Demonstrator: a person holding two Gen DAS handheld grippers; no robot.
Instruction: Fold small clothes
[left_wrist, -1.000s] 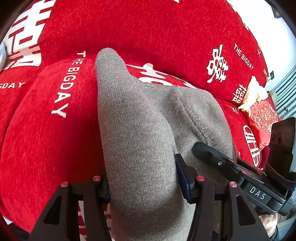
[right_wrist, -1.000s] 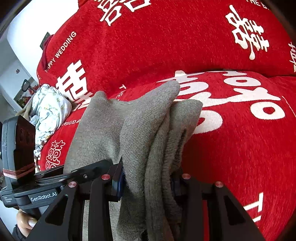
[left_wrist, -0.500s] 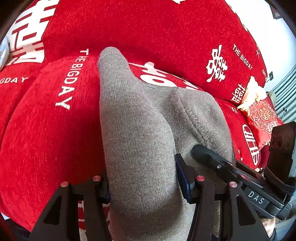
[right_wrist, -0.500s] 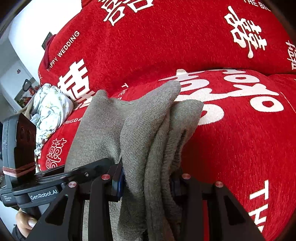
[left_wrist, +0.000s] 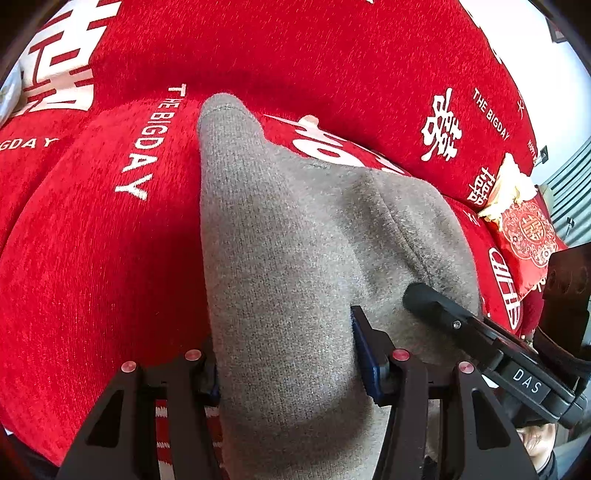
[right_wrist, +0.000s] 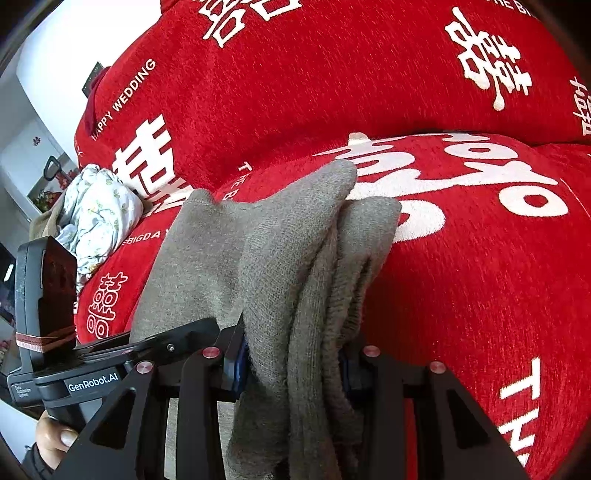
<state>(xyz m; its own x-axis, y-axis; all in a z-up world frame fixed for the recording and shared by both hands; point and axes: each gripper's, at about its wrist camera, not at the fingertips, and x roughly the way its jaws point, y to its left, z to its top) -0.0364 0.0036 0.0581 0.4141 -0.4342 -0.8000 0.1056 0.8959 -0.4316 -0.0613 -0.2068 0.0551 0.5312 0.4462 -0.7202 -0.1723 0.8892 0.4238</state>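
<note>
A grey knitted garment (left_wrist: 288, 258) hangs between both grippers over a red sofa cover. In the left wrist view my left gripper (left_wrist: 286, 363) is shut on one thick bunched end of it, and the cloth fills the gap between the blue pads. In the right wrist view my right gripper (right_wrist: 290, 360) is shut on the other end of the garment (right_wrist: 295, 258), folded into several layers. Each gripper also shows in the other's view: the right gripper (left_wrist: 480, 332) at the lower right, the left gripper (right_wrist: 122, 354) at the lower left. The garment's lower part is hidden below the frames.
The red sofa cover (left_wrist: 92, 258) with white lettering fills both views, seat and backrest (right_wrist: 295, 74). A crumpled floral cloth (right_wrist: 96, 218) lies at the sofa's left end. A red embroidered cushion (left_wrist: 528, 236) sits at the right end. A hand (right_wrist: 55, 439) holds the left gripper's handle.
The left gripper has sunk a little with the garment, so the sofa seat fills more of its view. The right gripper has stayed put. Both grips are unchanged.
</note>
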